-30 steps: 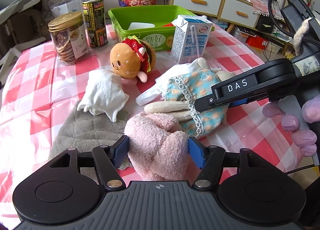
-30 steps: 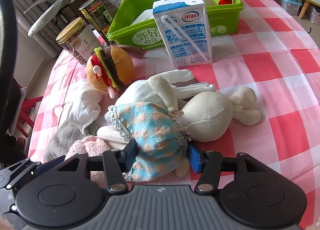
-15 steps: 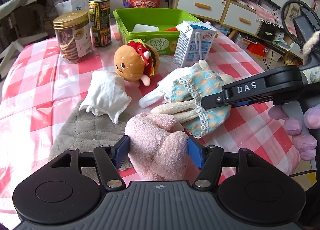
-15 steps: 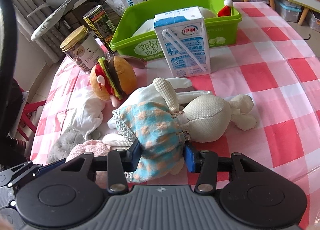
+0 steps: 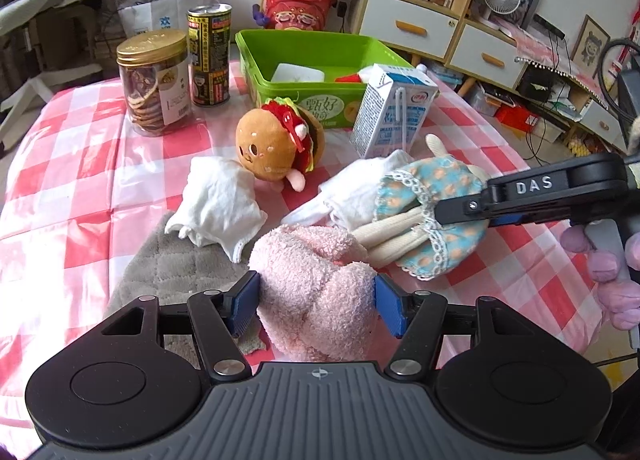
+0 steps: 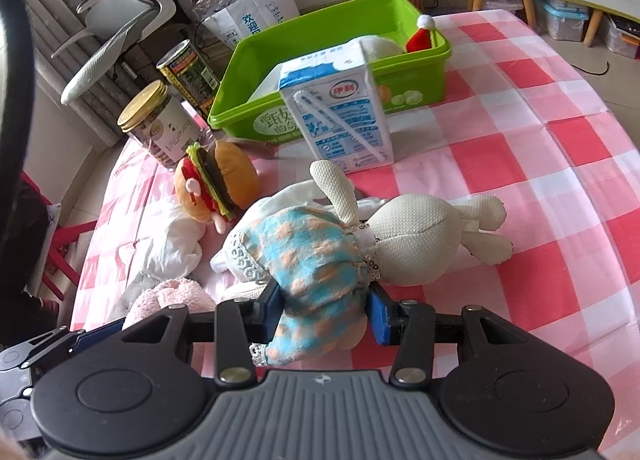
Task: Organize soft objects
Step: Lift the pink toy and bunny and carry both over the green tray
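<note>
Both claws have risen (slightly) — left claw [image 5: 316, 306] still clamps pink towel [image 5: 316, 284], right claw [image 6: 322, 312] the rabbit doll [image 6: 320, 260].

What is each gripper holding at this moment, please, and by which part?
The left gripper clamps the pink fluffy cloth across its bunched middle. The right gripper grips the rabbit doll by its blue dotted dress.

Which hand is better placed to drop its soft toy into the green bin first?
Right, probably. The right gripper is shut on the rabbit doll, nearer the green bin. The left gripper grips the pink fluffy cloth farther back.
</note>
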